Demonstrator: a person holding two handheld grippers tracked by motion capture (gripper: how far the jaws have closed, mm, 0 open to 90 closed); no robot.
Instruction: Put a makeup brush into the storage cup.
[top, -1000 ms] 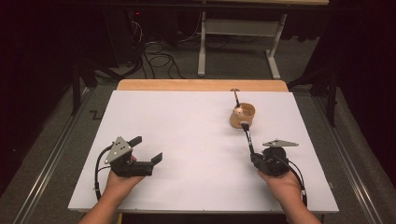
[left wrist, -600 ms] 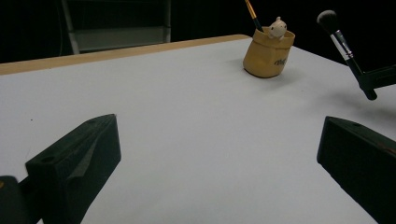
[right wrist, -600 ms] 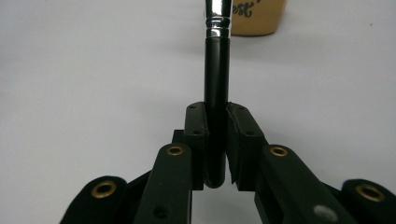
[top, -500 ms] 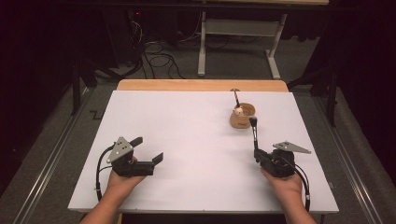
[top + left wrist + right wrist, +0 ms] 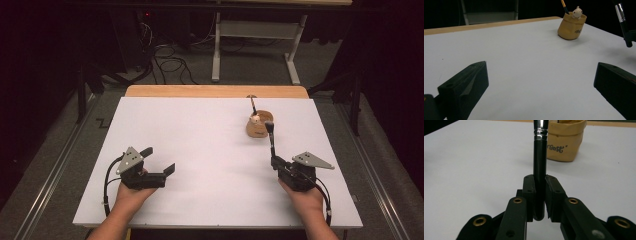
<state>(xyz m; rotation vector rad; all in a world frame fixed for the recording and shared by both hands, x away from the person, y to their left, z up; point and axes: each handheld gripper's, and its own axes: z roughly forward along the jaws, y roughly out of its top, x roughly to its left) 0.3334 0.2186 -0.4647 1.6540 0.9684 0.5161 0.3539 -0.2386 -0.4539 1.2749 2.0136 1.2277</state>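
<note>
At 4 o'clock on the white table [image 5: 210,150], your right gripper [image 5: 274,159] is clamped on the butt end of a black-handled brush [image 5: 271,140]; the right gripper view shows both pads [image 5: 530,195] pressed flat against the handle [image 5: 540,165]. The shaft points toward 12 o'clock, its far end near the tan pouch-shaped holder [image 5: 259,126] at 1 o'clock, apart from it. A second brush [image 5: 253,104] and a small pale figure [image 5: 577,12] already sit in that holder.

Handling, judged: brush light, stiff, smooth lacquer and metal ferrule [image 5: 540,132], so likely slippery; held at the very end, it may pivot. A hold nearer the ferrule would steady it. Holder looks soft-sided and light; it may tip if nudged.

Left gripper [image 5: 159,161] at 8 o'clock, jaws wide apart, holding nothing.

Surface: matte white, flat, wooden strip at far edge. Room dark, cables and a desk frame on the floor beyond
</note>
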